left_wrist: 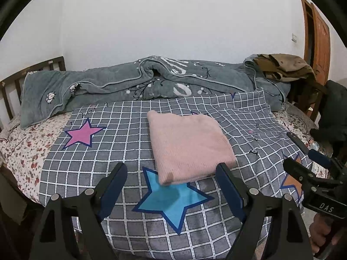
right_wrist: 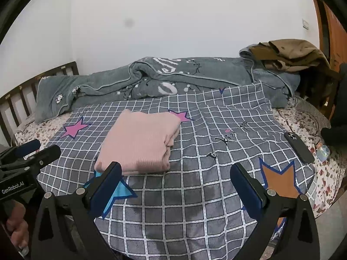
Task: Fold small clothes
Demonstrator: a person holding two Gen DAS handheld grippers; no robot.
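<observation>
A pink knit garment (left_wrist: pixel 188 145) lies folded into a neat rectangle on the grey checked cover (left_wrist: pixel 121 130) with stars. It also shows in the right wrist view (right_wrist: pixel 141 143). My left gripper (left_wrist: pixel 171 173) is open and empty, hovering just in front of the garment's near edge. My right gripper (right_wrist: pixel 175 173) is open and empty, to the right of the garment and a little back from it. Each gripper shows at the edge of the other's view: the right one (left_wrist: pixel 308 169) and the left one (right_wrist: pixel 32 151).
A rumpled grey-green blanket (left_wrist: pixel 141 82) lies along the wall. Brown clothes (left_wrist: pixel 284 65) are piled at the back right. A black phone (right_wrist: pixel 299 147) and a small bottle (right_wrist: pixel 323 152) lie on the floral sheet at right. A wooden headboard (left_wrist: pixel 13 82) stands at left.
</observation>
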